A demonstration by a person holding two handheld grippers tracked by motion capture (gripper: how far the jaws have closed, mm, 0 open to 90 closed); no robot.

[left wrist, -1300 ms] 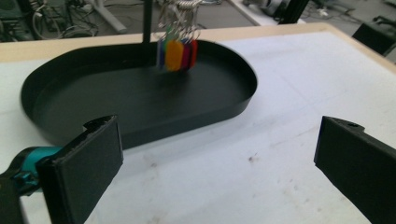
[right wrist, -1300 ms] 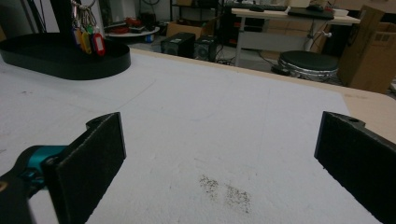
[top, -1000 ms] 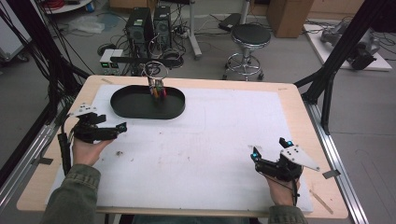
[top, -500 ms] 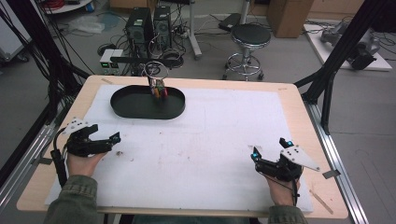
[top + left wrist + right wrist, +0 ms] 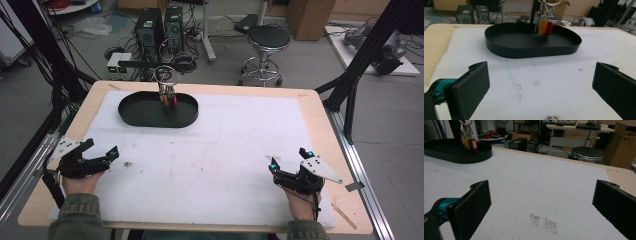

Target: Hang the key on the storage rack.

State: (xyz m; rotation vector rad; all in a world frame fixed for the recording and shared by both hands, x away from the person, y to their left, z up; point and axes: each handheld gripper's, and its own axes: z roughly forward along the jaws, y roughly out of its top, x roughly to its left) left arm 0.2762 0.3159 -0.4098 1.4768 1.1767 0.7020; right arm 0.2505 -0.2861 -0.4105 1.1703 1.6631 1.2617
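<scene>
We are holding both grippers, left (image 5: 100,156) and right (image 5: 289,160), spread and empty, the coloured key tags (image 5: 544,27) in the black oval metal tray (image 5: 135,116) untouched.

A shallow black oval tray (image 5: 150,117) with a low upright rim is lying flat at the far left of the white sheet covering the wooden table, its long axis running across the table. A bunch of coloured plastic key tags (image 5: 544,26), yellow, red, green and blue, is hanging from metal rings above the tray's far edge, dangling upright over its floor.
</scene>
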